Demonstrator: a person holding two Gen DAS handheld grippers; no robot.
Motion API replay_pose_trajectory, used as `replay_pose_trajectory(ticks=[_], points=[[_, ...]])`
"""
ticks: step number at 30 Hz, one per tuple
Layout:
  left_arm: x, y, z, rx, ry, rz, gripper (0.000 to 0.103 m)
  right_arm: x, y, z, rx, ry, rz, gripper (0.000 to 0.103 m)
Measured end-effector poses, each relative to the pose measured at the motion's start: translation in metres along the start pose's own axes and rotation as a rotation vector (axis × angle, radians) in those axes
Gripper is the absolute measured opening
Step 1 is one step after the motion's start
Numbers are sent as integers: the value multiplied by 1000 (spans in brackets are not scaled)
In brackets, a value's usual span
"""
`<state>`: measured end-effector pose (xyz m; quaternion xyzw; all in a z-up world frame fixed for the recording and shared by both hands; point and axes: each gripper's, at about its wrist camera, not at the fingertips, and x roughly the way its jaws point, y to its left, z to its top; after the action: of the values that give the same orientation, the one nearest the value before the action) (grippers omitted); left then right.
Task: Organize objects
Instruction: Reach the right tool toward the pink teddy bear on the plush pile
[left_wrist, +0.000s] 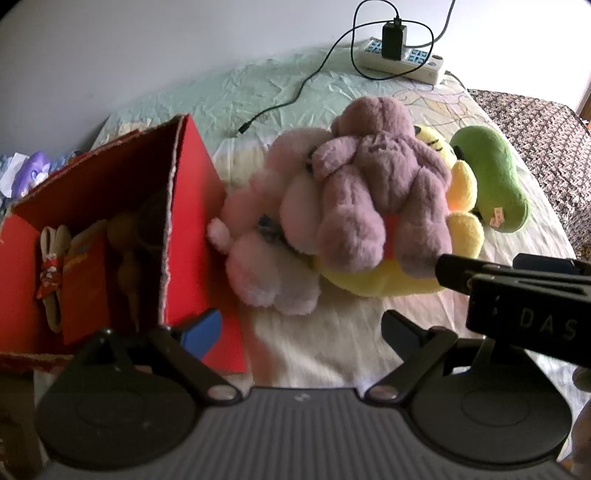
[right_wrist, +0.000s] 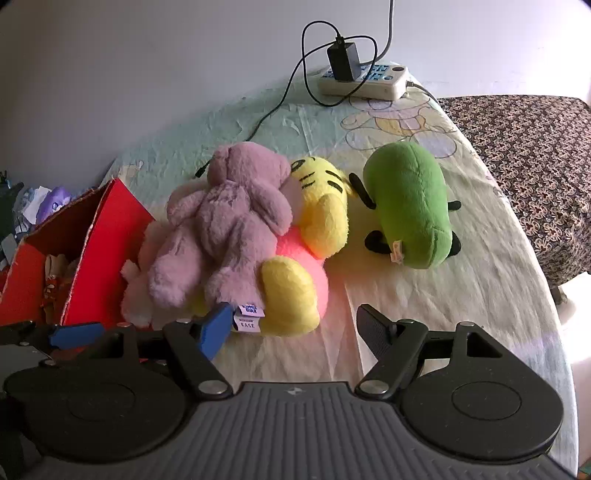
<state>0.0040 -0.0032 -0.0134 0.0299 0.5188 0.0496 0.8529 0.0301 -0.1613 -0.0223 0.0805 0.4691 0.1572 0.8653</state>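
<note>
A pile of plush toys lies on the bed: a purple bear (left_wrist: 373, 184) (right_wrist: 221, 225) on top, a pale pink plush (left_wrist: 273, 243) (right_wrist: 138, 291) under it on the left, and a yellow and pink plush (right_wrist: 310, 251) (left_wrist: 461, 221) beneath. A green plush (right_wrist: 410, 203) (left_wrist: 491, 181) lies apart on the right. A red cardboard box (left_wrist: 192, 206) (right_wrist: 107, 251) stands open at the left with small toys inside. My left gripper (left_wrist: 299, 332) is open just short of the pile, beside the box. My right gripper (right_wrist: 291, 325) is open, its blue left finger (right_wrist: 214, 328) near the bear's label.
A white power strip (right_wrist: 364, 83) (left_wrist: 400, 59) with a black charger and trailing cable lies at the back of the bed. A patterned brown blanket (right_wrist: 535, 155) covers the right side. Clutter (left_wrist: 29, 173) sits behind the box. The right gripper's body (left_wrist: 524, 306) crosses the left wrist view.
</note>
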Motion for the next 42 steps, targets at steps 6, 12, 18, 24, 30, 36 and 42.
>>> replay_pose_trajectory(ticks=[6, 12, 18, 24, 30, 36, 42], points=[[-2, -4, -1, 1, -7, 7, 94, -1, -4, -1, -7, 9, 21, 77], [-4, -11, -3, 15, 0, 11, 94, -7, -9, -2, -23, -7, 23, 77], [-4, -16, -5, 19, 16, 12, 94, -9, -16, -3, -2, -10, 61, 70], [-3, -15, -4, 25, 26, -10, 95, -14, -18, -2, 18, -23, 93, 67], [-1, -17, -5, 45, 38, -16, 95, -15, -19, -4, 33, -19, 94, 66], [5, -19, -9, 66, 71, -34, 95, -13, -21, -10, 51, -5, 96, 66], [3, -17, -8, 87, 63, -45, 95, -18, -22, -8, 74, -30, 126, 63]])
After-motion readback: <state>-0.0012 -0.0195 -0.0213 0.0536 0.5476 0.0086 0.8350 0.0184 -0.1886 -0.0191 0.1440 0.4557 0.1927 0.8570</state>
